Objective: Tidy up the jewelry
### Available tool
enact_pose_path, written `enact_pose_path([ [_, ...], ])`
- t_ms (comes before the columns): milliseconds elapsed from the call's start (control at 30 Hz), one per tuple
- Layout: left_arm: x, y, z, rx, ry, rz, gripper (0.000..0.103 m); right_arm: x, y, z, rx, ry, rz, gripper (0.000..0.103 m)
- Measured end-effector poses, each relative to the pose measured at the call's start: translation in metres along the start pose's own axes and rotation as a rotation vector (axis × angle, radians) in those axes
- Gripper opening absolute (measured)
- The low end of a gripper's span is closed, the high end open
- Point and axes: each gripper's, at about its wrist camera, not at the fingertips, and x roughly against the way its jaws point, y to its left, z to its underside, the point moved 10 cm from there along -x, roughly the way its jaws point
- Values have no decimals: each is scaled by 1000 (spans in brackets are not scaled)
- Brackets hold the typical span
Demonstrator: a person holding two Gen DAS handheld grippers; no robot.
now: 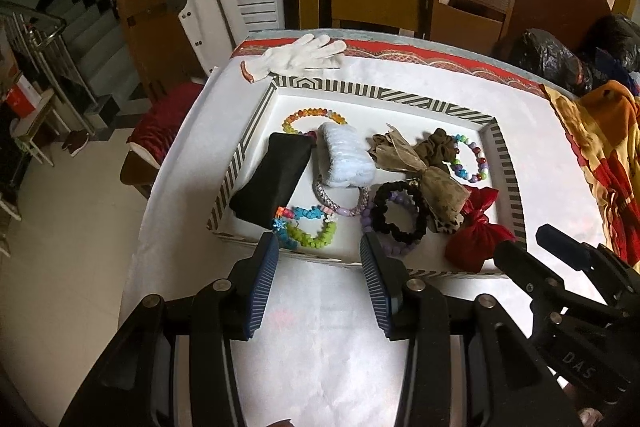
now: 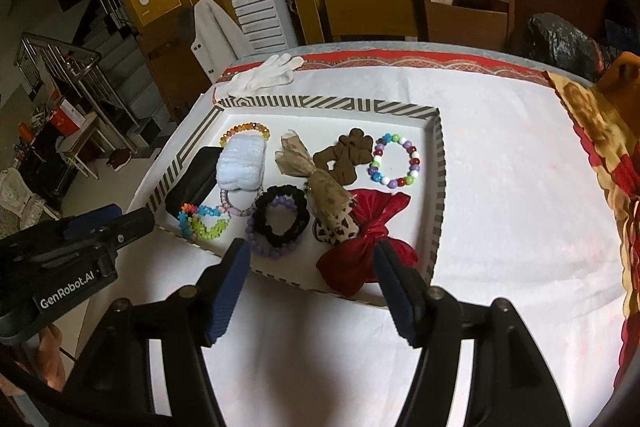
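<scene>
A tray with a striped rim [image 1: 384,93] sits on the white tablecloth and holds mixed jewelry and hair pieces. Among them are an amber bead bracelet [image 1: 298,119], a black pouch [image 1: 272,183], a white fluffy band [image 1: 348,157], a neon bracelet [image 1: 308,227], a black scrunchie [image 2: 280,219] over a purple bead bracelet [image 2: 272,249], a red bow [image 2: 368,243] and a multicolour bead bracelet [image 2: 394,161]. My left gripper [image 1: 318,239] hovers open before the tray's near-left edge, with nothing between its pads. My right gripper [image 2: 310,247] stands open above the near edge, beside the red bow.
A white glove [image 1: 304,53] lies behind the tray at the table's far edge. A patterned orange and red cloth [image 1: 600,147] covers the table's right side. Wooden chairs [image 2: 464,3] stand behind the table. To the left the table drops to the floor.
</scene>
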Motion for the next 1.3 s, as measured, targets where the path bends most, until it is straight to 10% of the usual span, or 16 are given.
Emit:
enact_pose_path([
  [1300, 6, -9, 2, -16, 1, 11, 47, -1, 4, 3, 8, 18, -15, 67],
])
